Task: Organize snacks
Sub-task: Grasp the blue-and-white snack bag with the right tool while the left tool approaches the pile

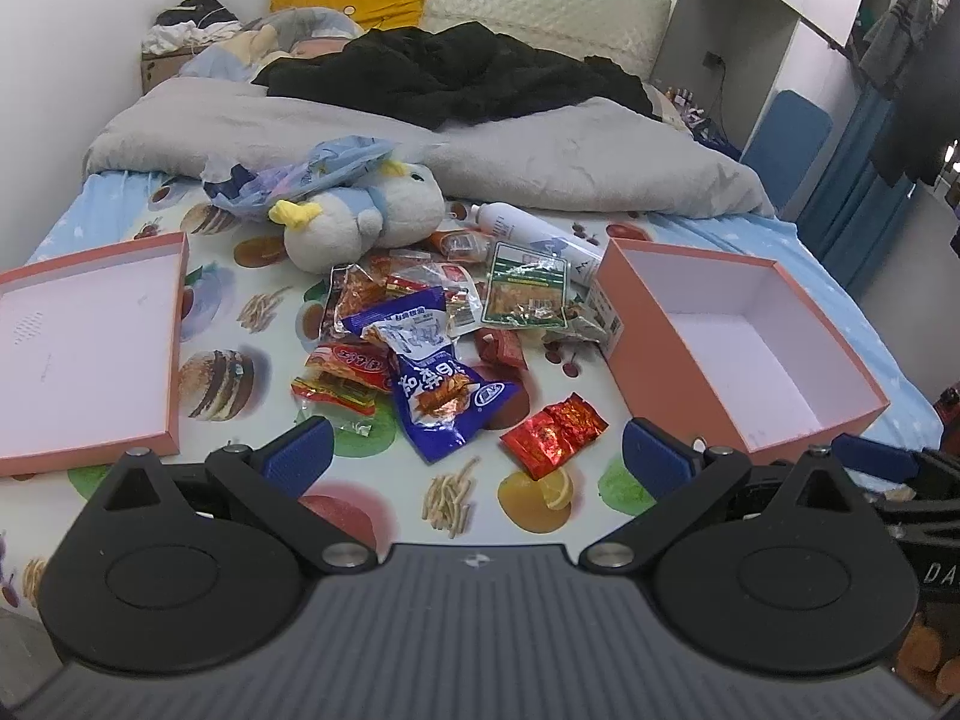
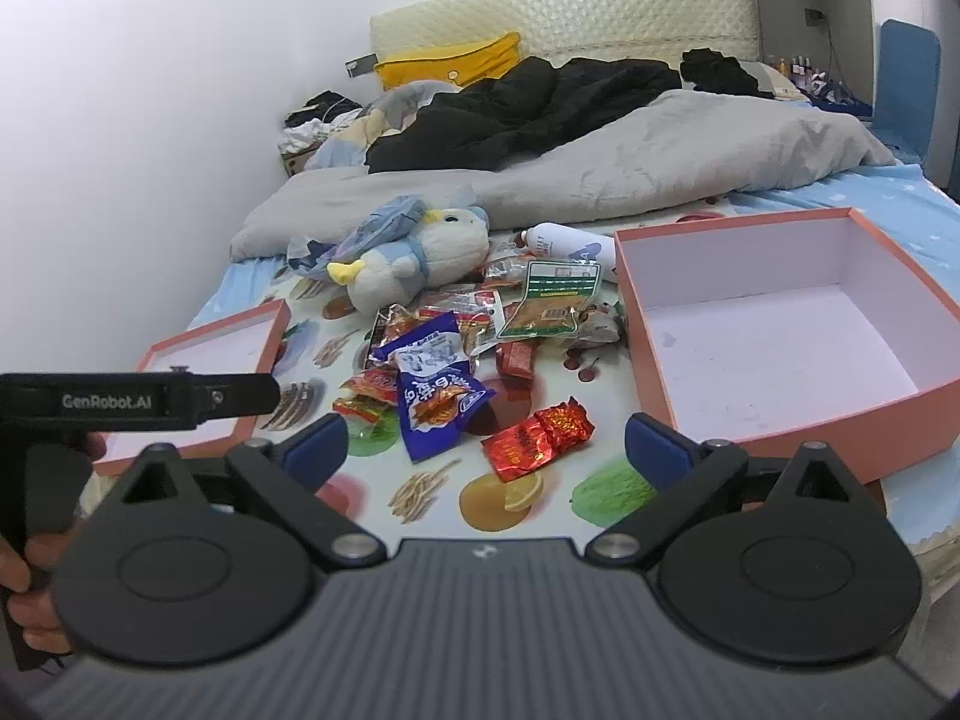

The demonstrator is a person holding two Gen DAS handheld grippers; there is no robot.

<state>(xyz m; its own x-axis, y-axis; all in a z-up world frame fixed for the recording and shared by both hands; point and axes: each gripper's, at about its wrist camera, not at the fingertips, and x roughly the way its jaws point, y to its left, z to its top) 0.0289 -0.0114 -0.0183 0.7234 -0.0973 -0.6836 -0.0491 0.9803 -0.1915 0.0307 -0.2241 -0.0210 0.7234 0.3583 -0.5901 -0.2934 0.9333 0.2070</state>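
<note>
Black claw (image 1: 474,453), blue pads (image 1: 300,456), perhaps ribbed

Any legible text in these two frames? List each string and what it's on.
"GenRobot.AI": white print on the side of the left hand-held gripper, seen in the right wrist view.
"DA": cut-off letters on the black housing at the right edge of the left wrist view.
Blue snack packet: large Chinese characters, too distorted to read.
Green-bordered packet, red foil packet, white bottle: print too small or blurred.
</note>
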